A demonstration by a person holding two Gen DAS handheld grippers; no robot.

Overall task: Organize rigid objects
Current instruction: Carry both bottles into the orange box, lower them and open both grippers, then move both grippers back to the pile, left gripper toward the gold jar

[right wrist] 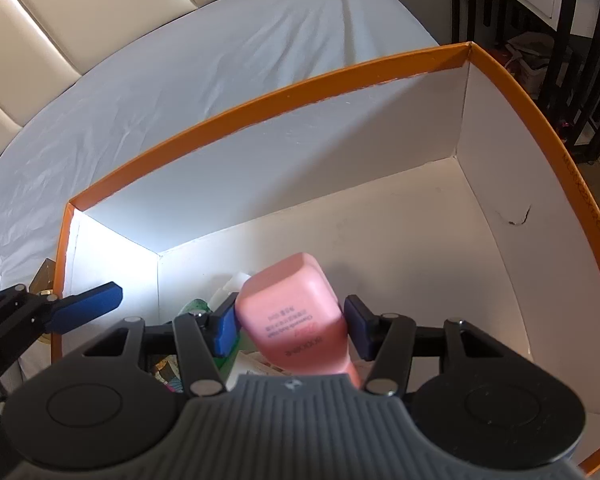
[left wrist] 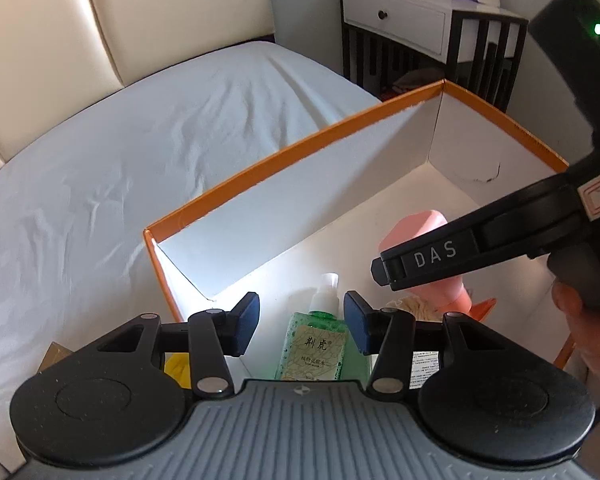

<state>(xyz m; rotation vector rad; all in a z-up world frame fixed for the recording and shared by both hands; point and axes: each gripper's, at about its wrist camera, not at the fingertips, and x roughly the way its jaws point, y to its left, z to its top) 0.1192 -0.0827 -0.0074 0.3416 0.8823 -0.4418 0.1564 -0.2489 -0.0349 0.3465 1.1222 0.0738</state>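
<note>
Left wrist: left tool (left wrist: 302,322) spread wide over green bottle (left wrist: 316,340) lying in orange box (left wrist: 240,184) at 6 o'clock; right wrist: right tool (right wrist: 290,326) pinching pink bottle (right wrist: 296,312) low inside box, release left, so seemingly partway done.

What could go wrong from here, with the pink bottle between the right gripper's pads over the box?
1. The pink bottle sits tilted between the right gripper pads; it may slip or land on the green bottle.
2. The left gripper hangs open close by inside the orange-rimmed box; the two could collide.
</note>
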